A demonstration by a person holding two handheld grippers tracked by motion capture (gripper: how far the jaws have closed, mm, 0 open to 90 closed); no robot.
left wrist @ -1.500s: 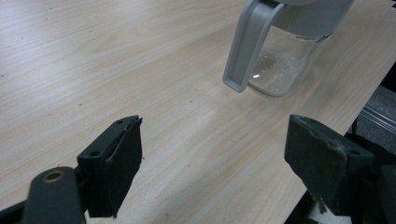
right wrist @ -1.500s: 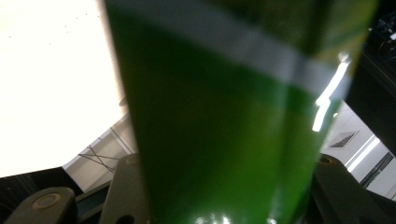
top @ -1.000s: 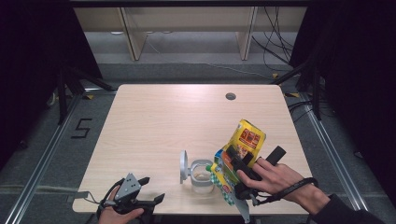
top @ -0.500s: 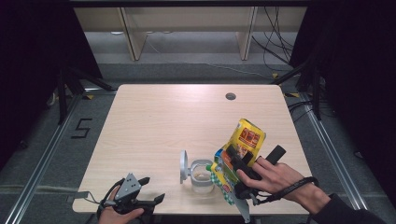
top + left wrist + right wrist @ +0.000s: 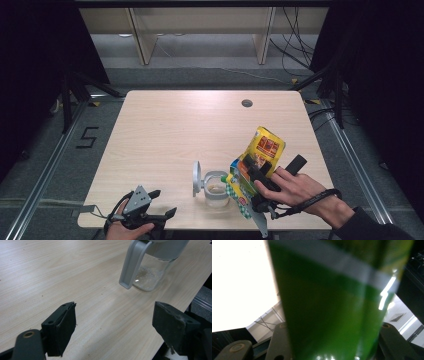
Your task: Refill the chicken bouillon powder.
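Right gripper [image 5: 252, 170] is held at the lower right of the high view, tilted up and leftward, with the hand [image 5: 295, 187] laid over its body and the fingers spread along it. Its jaws are clamped on a yellow-green pouch [image 5: 257, 162], which is tipped so that its lower end hangs just above and beside the open jar [image 5: 216, 187]. In the right gripper view the pouch [image 5: 332, 302] is seen pressed between both jaws. The jar stands upright near the table's [image 5: 175, 130] front edge, lower centre of the high view, its lid [image 5: 197, 178] flipped up at its left side; a little pale powder lies in its bottom [image 5: 147, 277].

The left gripper [image 5: 157, 214] is rested low at the front edge, lower left, gripped from behind by the left hand [image 5: 125, 227]. Its jaws are spread wide over bare wood, nothing between them. The whole upper half of the table is left free, apart from a cable hole [image 5: 247, 103] near the far edge.
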